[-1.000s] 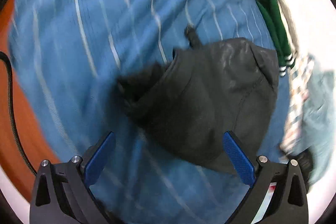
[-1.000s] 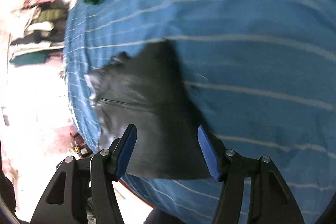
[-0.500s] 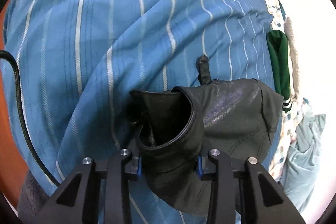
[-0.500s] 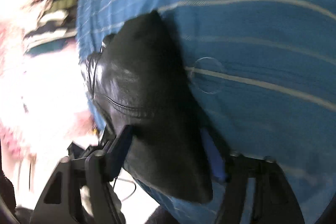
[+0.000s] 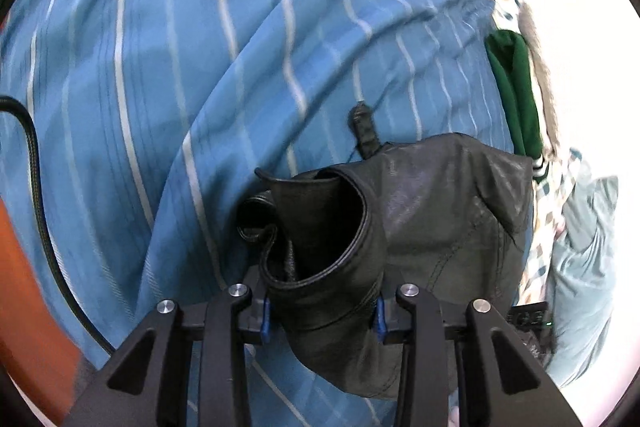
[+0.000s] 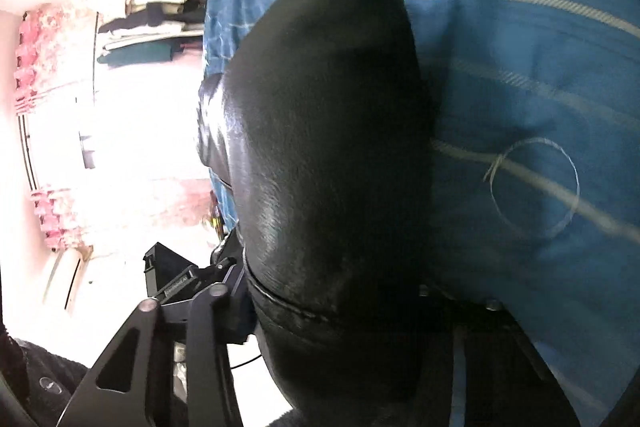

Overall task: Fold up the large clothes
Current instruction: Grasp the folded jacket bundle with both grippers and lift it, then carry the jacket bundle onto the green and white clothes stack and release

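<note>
A black leather garment [image 5: 432,227] lies bunched on a blue bedsheet with white stripes [image 5: 200,67]. My left gripper [image 5: 322,313] is shut on a rolled edge of the black leather garment, which curls up between the blue pads. In the right wrist view the same garment [image 6: 328,147] bulges up and fills the middle. My right gripper [image 6: 340,311] is shut on its near edge; the right finger is hidden under the leather. A small strap [image 5: 364,131] sticks out of the garment's far side.
A green garment [image 5: 516,87] lies at the sheet's right edge, with pale blue cloth [image 5: 580,267] below it. A black cable [image 5: 36,187] runs along the left over an orange surface [image 5: 24,307]. Shelves of folded clothes [image 6: 152,15] stand at far left.
Both grippers were open above the garment a second ago; they have closed on its near edge. The right gripper has lifted its end, so the leather bulges toward the camera.
</note>
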Demonstrator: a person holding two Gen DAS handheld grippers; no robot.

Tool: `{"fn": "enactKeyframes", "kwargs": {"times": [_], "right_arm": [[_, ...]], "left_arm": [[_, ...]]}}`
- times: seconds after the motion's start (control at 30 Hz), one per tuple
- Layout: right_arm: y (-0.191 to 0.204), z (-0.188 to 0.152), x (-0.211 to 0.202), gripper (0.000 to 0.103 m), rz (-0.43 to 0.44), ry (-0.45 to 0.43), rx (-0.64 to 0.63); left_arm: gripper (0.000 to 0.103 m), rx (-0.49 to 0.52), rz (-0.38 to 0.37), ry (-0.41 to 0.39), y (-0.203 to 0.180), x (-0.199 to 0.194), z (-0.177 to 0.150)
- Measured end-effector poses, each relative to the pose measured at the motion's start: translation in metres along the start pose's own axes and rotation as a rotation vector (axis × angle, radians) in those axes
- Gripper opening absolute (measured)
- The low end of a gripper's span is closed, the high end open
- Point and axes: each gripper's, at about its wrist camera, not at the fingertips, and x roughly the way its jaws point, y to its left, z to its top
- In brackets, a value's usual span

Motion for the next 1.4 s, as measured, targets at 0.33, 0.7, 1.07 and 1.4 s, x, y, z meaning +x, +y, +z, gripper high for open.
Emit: {"fn": "enactKeyframes", "kwargs": {"times": [0.33,0.7,1.07,1.4], "right_arm": [[0.053,-0.039,-0.04,0.037,0.068,-0.114,0.101],[0.144,0.0,-0.104,0.036,0.128,-0.352,0.172],[0.238,0.2,-0.153,0.036,0.251,-0.539,0.058],[0.153,0.409,-0.173,0.036,0.246,-0.437,0.051]], "left_arm": [[0.03,0.153,-0.027,0.029,-0.042,-0.043,0.031],[0.03,0.378,-0.228,0.085,-0.171,-0.082,0.143],[0.03,0.551,-0.389,-0.046,-0.38,-0.072,0.302],[0.03,0.58,-0.336,-0.056,-0.467,0.07,0.36]]}}
